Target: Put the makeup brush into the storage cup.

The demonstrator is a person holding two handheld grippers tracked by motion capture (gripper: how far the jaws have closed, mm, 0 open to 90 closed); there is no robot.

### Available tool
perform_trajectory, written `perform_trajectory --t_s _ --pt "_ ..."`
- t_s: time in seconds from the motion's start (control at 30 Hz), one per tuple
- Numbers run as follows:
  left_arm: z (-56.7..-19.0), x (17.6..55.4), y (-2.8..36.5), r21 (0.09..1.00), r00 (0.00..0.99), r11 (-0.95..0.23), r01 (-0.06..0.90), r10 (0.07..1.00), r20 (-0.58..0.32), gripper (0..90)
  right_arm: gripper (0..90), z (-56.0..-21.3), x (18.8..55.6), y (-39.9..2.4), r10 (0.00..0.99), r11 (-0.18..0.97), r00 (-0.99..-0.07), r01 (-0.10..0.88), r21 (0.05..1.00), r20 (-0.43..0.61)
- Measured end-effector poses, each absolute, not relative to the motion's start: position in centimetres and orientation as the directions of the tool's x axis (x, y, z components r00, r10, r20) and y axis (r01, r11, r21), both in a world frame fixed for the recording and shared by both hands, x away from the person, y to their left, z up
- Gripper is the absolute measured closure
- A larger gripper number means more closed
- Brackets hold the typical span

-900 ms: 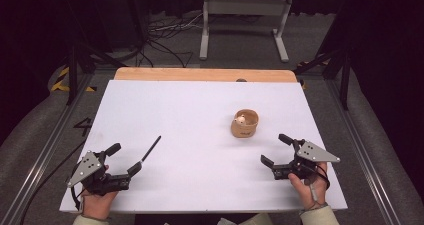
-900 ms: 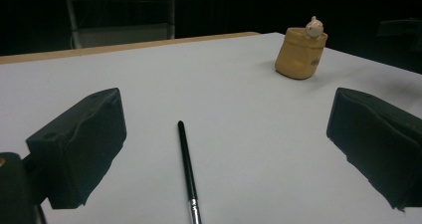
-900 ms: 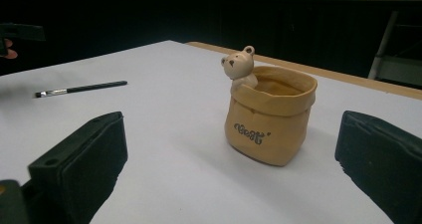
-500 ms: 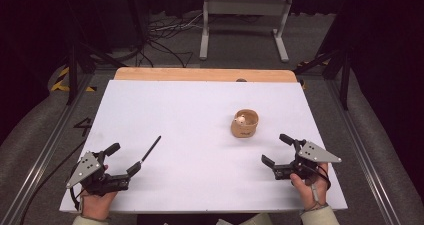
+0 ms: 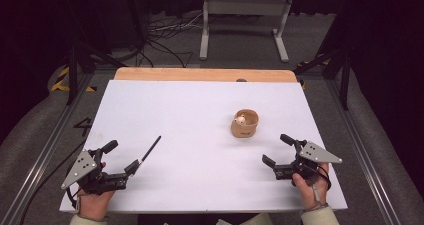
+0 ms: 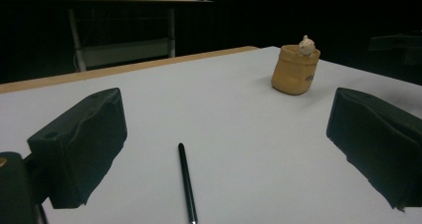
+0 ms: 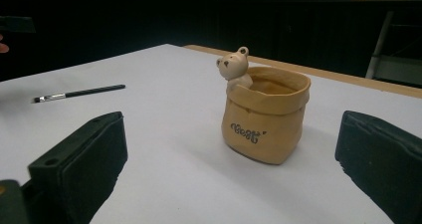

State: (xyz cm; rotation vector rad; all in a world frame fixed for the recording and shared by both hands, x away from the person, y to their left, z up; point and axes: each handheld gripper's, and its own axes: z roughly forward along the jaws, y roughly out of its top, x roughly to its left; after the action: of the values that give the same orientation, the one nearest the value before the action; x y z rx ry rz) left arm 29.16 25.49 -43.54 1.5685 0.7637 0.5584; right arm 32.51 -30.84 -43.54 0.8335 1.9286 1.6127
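Note:
A tan bag-shaped pot [image 5: 244, 124] with a small bear figure on its rim stands upright right of the table's middle. A thin black brush [image 5: 151, 148] lies flat at the front left. My left gripper [image 5: 122, 156] rests near the front left corner, open and holding nothing; the brush's near end lies just past its jaws. In the left gripper view the brush [image 6: 185, 179] lies between the spread jaws and the pot [image 6: 294, 69] stands far off. My right gripper [image 5: 276, 150] sits open at the front right. It faces the pot [image 7: 263, 117], which stands just beyond its jaws.
The white table top [image 5: 190, 115] has a wooden strip [image 5: 200, 75] along its far edge. A grey metal stand [image 5: 245, 15] and floor cables lie beyond the table. Rails run along both sides of the table.

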Motion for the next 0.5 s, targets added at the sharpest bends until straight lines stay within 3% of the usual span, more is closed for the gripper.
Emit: perform_trajectory --t_s 0.5 --pt "-42.2 31.0 25.2 0.985 0.663 0.011 0.17 0.739 -0.123 3.1 0.2 -43.7 32.5 -30.9 0.725 0.115 -0.689 0.15 0.982 0.021"
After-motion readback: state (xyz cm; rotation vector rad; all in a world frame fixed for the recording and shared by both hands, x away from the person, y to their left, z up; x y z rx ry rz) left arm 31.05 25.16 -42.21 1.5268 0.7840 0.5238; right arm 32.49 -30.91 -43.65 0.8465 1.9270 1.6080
